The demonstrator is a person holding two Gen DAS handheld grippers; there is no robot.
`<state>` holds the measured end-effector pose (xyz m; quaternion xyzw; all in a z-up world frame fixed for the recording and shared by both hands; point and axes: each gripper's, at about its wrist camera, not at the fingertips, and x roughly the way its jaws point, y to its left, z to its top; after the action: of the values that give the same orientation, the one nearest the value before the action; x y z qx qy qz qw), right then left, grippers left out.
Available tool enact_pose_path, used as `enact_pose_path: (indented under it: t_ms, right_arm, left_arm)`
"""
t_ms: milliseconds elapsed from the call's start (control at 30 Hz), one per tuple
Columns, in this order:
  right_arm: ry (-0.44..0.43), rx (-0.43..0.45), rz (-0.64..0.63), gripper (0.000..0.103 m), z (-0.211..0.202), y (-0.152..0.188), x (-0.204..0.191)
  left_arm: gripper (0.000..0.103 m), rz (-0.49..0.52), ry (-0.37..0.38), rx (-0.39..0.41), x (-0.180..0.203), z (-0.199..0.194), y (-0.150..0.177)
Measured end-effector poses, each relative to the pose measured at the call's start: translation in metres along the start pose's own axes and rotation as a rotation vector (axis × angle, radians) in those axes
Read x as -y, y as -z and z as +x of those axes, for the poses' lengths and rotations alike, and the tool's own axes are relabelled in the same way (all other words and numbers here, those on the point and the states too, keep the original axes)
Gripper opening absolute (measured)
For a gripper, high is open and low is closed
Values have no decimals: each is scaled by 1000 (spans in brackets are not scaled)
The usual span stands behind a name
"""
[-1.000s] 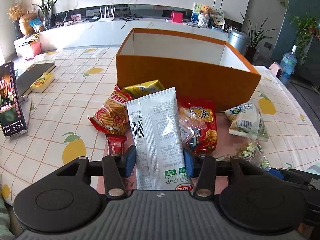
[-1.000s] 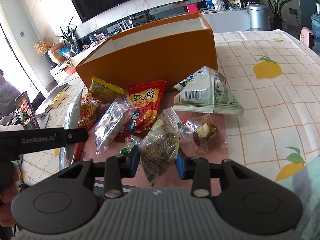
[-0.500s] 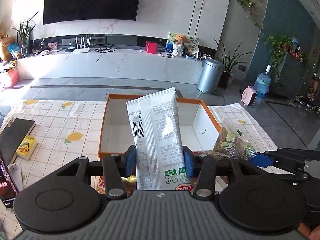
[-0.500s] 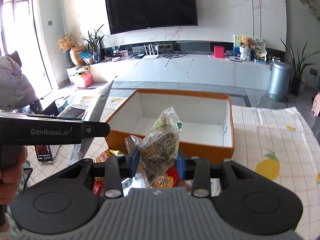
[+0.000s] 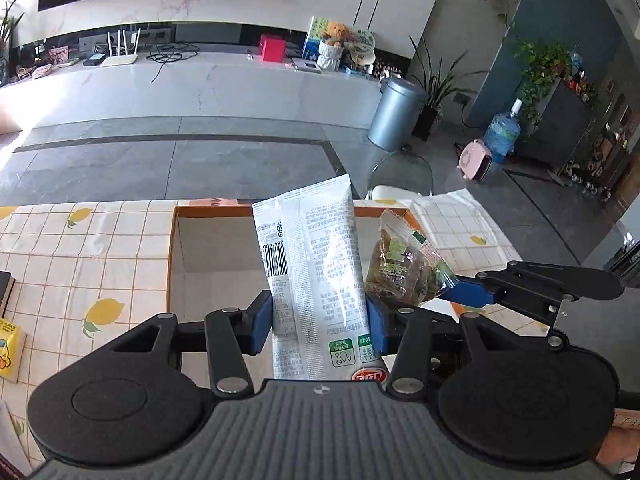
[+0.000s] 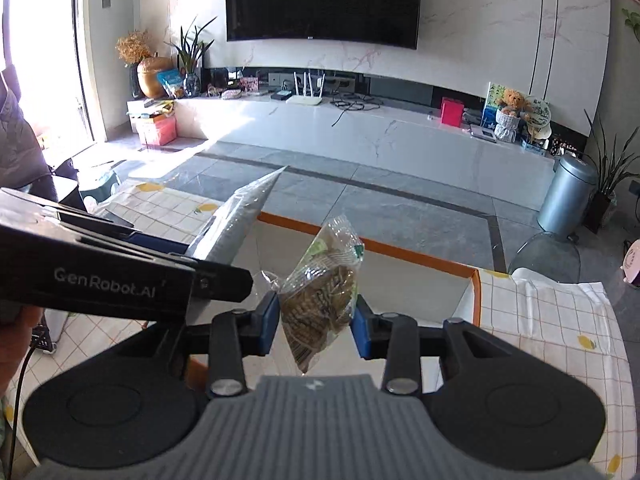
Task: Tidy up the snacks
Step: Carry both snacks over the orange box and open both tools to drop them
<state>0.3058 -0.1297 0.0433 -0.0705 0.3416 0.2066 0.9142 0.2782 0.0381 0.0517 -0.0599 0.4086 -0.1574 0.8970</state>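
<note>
My left gripper (image 5: pixel 318 322) is shut on a long white snack packet (image 5: pixel 314 264) and holds it upright over the open orange box (image 5: pixel 208 212). My right gripper (image 6: pixel 316 326) is shut on a small clear bag of brown snacks (image 6: pixel 324 296), also above the orange box (image 6: pixel 400 250). In the left wrist view the clear bag (image 5: pixel 404 268) and the right gripper's blue finger sit just right of the white packet. In the right wrist view the white packet (image 6: pixel 240 212) shows edge-on at the left. The box's white inside looks empty where visible.
The table has a lemon-print checked cloth (image 5: pixel 80 248). A yellow pack (image 5: pixel 10 344) and a dark book lie at the left edge. A clear chair back (image 5: pixel 400 170) stands beyond the table's far side. The other snacks are out of view.
Both grippers have lifted their snacks off the table and moved forward over the orange box. The snack pile has dropped out of view.
</note>
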Motion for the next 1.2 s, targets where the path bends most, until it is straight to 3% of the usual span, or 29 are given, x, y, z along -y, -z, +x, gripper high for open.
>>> enact_pose_path:
  t_ms: [233,500,833,1133,1200]
  right_arm:
    - [-29,-203,7,36,73,-1,15]
    - [-96,-380,35,36,129,15,16]
    - [-173,-479,33,39,158,25,7]
    - [-141,-489,54,46,159,27,11]
    - [-128,-480,46,52,153,25,11]
  left_arm:
    - [54,59,-64,-141,-13,48,1]
    - [54,120,-156,-260,-17,79,6]
    - [55,190,-254,-355,-12,99,9]
    - [59,183,-276,-354,-11,98,10]
    - [60,180,-267,-331,-9,95,8]
